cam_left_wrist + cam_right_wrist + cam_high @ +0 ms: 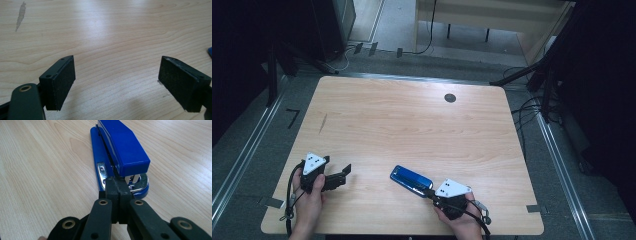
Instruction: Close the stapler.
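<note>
A blue stapler (411,180) lies flat on the wooden table (412,125) near the front edge, right of centre. My right gripper (430,192) is shut, its tips touching the stapler's mouth end; in the right gripper view the closed jaws meet at the metal front of the stapler (122,147), and nothing shows between them. My left gripper (339,175) rests at the front left of the table, open. Its two pads (63,82) stand wide apart over bare wood. A sliver of the blue stapler (210,51) shows at the right edge of the left gripper view.
A round dark grommet hole (450,98) sits near the table's far edge. A dark streak (323,123) marks the wood at the left. Metal floor rails run along both sides, and cables lie on the floor at the right and back.
</note>
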Available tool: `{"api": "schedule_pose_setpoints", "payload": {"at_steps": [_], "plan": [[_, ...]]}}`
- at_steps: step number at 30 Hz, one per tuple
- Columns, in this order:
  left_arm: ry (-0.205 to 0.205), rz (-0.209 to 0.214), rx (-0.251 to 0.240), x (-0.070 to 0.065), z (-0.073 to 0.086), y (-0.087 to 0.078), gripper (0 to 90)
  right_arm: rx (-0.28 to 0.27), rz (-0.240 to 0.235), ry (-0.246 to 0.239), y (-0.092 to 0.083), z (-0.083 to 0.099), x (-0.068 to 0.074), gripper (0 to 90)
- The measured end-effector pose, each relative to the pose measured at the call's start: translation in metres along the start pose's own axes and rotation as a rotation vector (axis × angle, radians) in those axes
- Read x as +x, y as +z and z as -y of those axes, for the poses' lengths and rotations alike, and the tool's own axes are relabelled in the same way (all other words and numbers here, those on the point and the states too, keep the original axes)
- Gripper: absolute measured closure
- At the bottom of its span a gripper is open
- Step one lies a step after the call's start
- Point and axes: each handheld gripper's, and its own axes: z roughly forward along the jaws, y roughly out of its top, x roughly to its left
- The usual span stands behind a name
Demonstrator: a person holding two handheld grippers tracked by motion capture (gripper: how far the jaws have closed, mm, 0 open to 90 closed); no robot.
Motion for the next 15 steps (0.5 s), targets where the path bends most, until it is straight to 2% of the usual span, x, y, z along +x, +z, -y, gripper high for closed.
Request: {"api": "schedule_pose_setpoints", "payload": {"at_steps": [9,15], "plan": [[-0.006,-0.001,0.0,0.0003,-0.0003,0.0006,14.9,-0.01,0.019,0.014,0.0041,-0.0021,-0.0037,90.0],[0.002,-0.004,0.007,-0.0006,-0.0008,0.0018,15.0,-0.029,0.058,0.047,0.0089,-0.0038,-0.0053,90.0]]}}
